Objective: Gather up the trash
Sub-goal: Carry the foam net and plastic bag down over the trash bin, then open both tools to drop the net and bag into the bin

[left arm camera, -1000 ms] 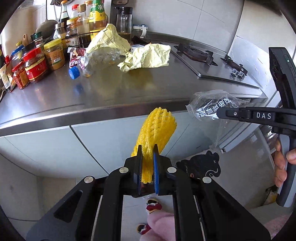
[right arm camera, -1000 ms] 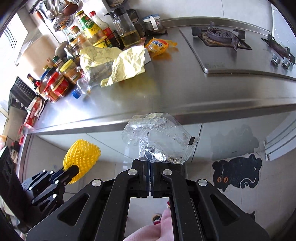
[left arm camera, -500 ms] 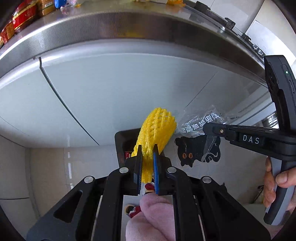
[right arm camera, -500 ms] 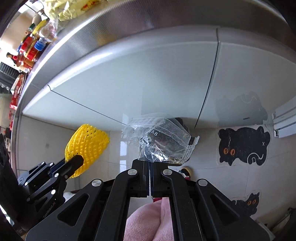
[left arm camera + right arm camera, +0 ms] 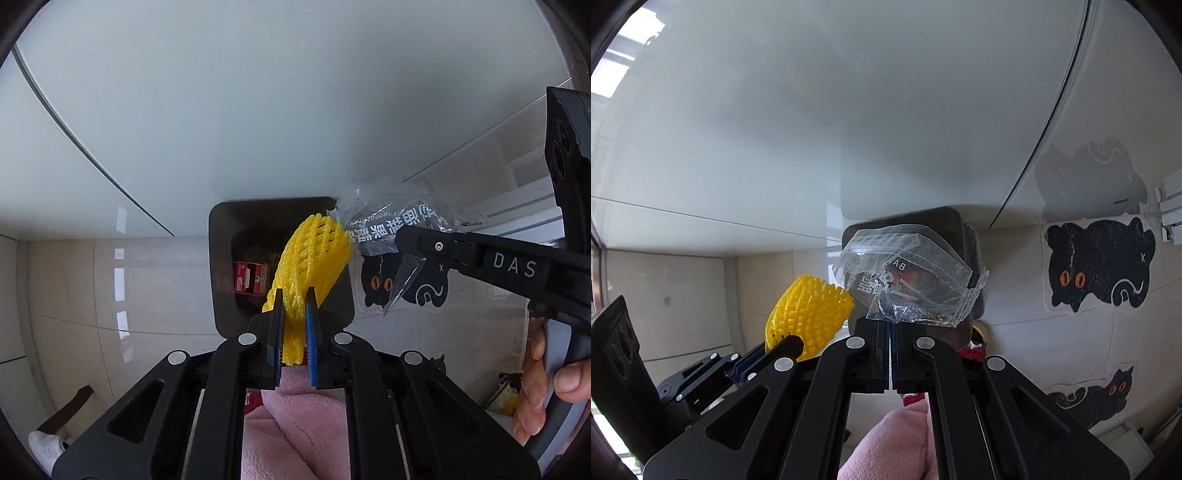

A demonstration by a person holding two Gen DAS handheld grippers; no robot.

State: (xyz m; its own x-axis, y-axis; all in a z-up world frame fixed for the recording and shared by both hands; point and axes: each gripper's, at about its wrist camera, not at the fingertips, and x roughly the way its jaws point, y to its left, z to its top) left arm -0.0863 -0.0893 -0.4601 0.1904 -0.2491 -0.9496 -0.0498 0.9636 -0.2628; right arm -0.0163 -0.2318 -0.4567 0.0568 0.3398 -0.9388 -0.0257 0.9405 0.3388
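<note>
Our left tool [image 5: 294, 317] clamped on yellow foam fruit net [image 5: 314, 254], right tool [image 5: 891, 334] clamped on crinkled clear plastic bag [image 5: 908, 280], both over black square bin [image 5: 236, 236], red carton [image 5: 251, 277] inside seen only from left wrist, second black cat floor sticker [image 5: 1089, 397] only from right.

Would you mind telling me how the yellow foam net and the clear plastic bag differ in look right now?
The yellow foam net is opaque, bright yellow and ribbed in a mesh; the clear plastic bag is see-through, crinkled and printed with lettering. The net stands up as a puffy tube from the left gripper, while the bag lies thin and flat above the right gripper. Both are clamped in shut jaws over the dark bin.
</note>
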